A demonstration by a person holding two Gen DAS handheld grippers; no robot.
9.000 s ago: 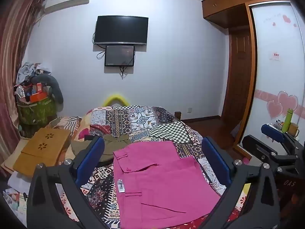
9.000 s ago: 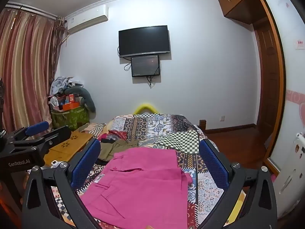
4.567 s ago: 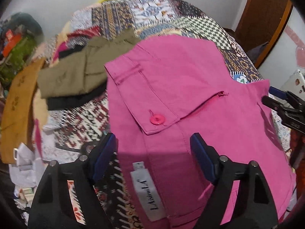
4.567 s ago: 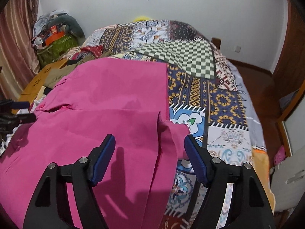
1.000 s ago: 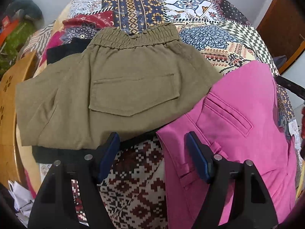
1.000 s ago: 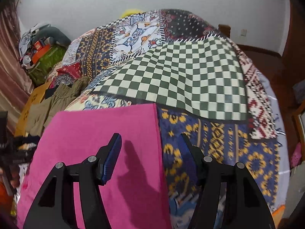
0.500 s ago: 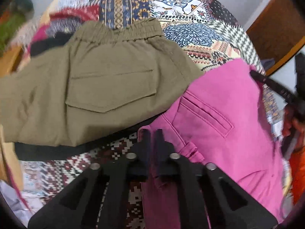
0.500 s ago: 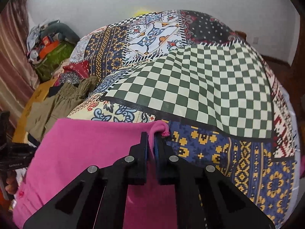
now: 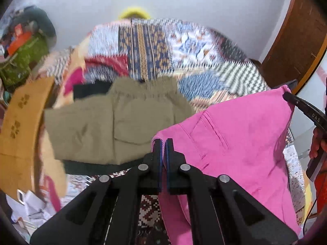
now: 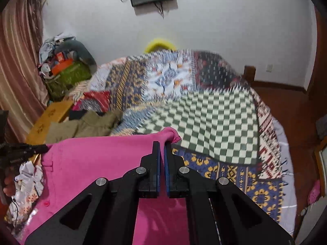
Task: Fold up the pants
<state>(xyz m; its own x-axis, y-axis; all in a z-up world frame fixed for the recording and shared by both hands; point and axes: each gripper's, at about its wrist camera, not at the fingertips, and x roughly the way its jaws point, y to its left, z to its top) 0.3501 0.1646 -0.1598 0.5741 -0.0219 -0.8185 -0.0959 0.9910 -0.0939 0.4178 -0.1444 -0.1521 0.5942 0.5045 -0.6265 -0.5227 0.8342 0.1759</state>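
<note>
The pink cotton pants [image 9: 241, 143] lie on the patchwork quilt [image 10: 214, 114], with the folded olive-green shorts [image 9: 114, 126] just beside them to the left.

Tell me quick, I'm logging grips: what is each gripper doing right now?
Left gripper: closed, pinching a corner of the pink pants.
Right gripper: closed, pinching the other corner of the pink pants.
</note>
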